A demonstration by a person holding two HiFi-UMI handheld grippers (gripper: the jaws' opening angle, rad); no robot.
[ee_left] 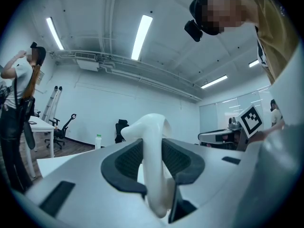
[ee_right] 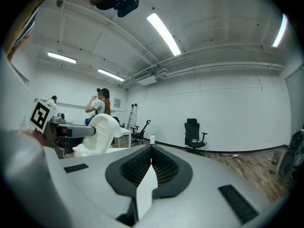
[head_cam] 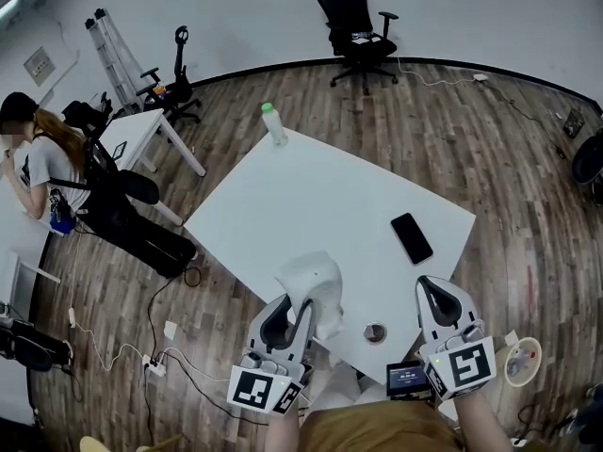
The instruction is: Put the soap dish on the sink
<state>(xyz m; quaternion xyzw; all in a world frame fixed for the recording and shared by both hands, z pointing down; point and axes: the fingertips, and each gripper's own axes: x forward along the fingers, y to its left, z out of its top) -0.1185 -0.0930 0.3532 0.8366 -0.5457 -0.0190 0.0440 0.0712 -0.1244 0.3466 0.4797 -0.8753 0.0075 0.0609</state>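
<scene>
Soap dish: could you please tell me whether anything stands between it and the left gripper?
Nothing does: the left gripper is closed on the white soap dish at the near edge of the table. No sink shows in any view, so that path cannot be judged.

No word, brand or number can be read. The wall plaque (head_cam: 40, 65) at upper left is too small to read. The small screen (head_cam: 407, 378) at the bottom edge is blurred. The marker cubes (head_cam: 256, 390) (head_cam: 468, 365) bear only black-and-white square patterns.
</scene>
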